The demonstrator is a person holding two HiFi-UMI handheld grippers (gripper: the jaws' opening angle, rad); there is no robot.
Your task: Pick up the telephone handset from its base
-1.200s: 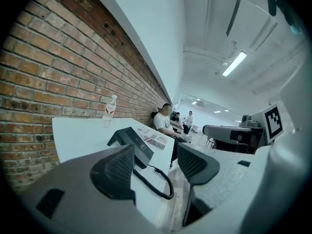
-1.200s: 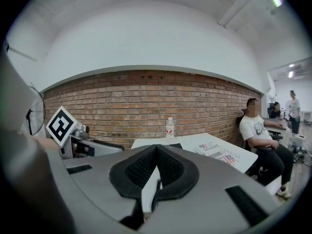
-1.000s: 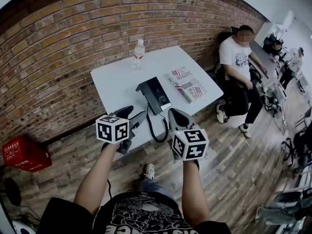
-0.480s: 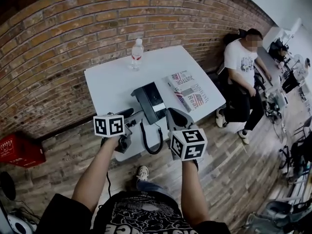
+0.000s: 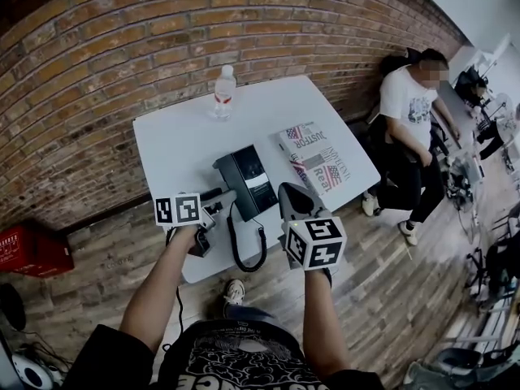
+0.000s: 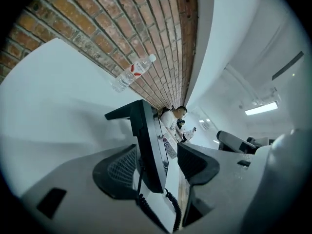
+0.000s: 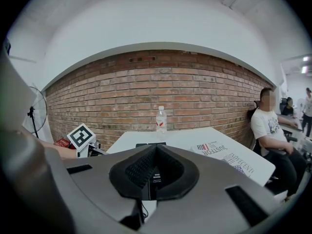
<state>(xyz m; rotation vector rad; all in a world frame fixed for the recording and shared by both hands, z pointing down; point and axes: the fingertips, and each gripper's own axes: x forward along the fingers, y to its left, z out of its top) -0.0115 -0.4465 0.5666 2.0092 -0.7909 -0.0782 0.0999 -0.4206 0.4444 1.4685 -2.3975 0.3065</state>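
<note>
- Table point(image 5: 175, 136), white, fills mid-frame below the brick wall.
- Telephone point(image 5: 244, 181) sits at centre, its handset point(image 5: 227, 171) along the left side, on the base and not yet lifted.
- Left gripper point(image 5: 223, 201), just left of centre, has moved in to the phone's near end. Its jaws are spread with the phone's edge between them, so a grasp looks close.
- Right gripper point(image 5: 294, 197), right of centre, stays pinched together on nothing.
- Coiled cord point(image 5: 244, 254) hangs off the table's lower edge.
</note>
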